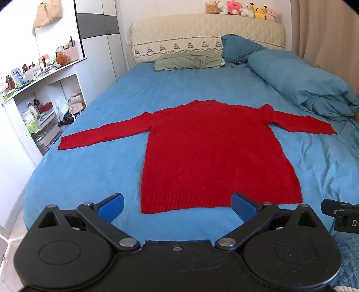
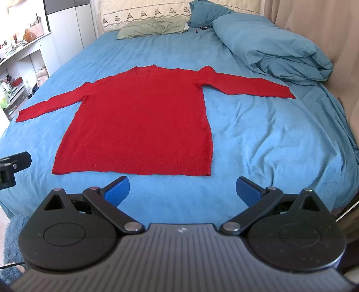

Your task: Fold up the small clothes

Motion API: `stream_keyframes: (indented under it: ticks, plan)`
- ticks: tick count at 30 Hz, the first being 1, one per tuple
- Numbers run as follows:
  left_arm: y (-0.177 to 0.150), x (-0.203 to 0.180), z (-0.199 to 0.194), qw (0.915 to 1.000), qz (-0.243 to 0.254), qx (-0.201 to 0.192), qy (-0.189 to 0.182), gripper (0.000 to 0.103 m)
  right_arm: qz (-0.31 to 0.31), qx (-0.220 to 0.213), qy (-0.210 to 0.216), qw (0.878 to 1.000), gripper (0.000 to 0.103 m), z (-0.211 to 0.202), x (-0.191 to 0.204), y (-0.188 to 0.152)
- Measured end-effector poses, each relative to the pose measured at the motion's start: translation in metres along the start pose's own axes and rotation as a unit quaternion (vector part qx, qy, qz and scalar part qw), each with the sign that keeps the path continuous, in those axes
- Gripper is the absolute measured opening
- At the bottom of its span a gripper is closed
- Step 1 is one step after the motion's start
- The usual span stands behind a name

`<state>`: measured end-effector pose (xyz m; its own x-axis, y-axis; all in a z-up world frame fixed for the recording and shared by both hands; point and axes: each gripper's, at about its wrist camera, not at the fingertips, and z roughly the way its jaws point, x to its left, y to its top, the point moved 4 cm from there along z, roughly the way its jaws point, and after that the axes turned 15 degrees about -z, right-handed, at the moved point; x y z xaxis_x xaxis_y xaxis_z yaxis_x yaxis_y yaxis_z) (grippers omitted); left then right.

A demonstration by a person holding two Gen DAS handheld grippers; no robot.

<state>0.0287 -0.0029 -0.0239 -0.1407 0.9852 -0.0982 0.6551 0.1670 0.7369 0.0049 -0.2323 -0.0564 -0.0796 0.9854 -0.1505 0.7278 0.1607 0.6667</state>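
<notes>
Red sweater [image 1: 211, 155] spread flat on the blue bed [image 1: 107, 170].
Both the left gripper [image 1: 177, 205] and right gripper [image 2: 182, 191] hover at the frame bottom, jaws released, grasping nothing.

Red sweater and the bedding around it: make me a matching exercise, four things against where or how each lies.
Things:
1. red sweater
2. green pillow
3. rolled blue duvet
4. plush toys

Places or states:
A. lined up on top of the headboard
B. spread flat mid-bed, both sleeves stretched out sideways
C. bundled along the right edge of the bed
D. flat at the head of the bed, below the headboard

Pairs: 1-B, 2-D, 3-C, 4-A
</notes>
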Motion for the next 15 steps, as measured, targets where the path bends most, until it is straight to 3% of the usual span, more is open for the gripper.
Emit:
stream_keyframes:
  ticks: [15]
  plan:
    - [-0.0006, 0.0010, -0.0014, 1.0000, -0.002, -0.002, -0.003, 0.103, -0.001, 0.000, -0.001, 1.000, 0.103, -0.0009, 0.0019, 0.0013]
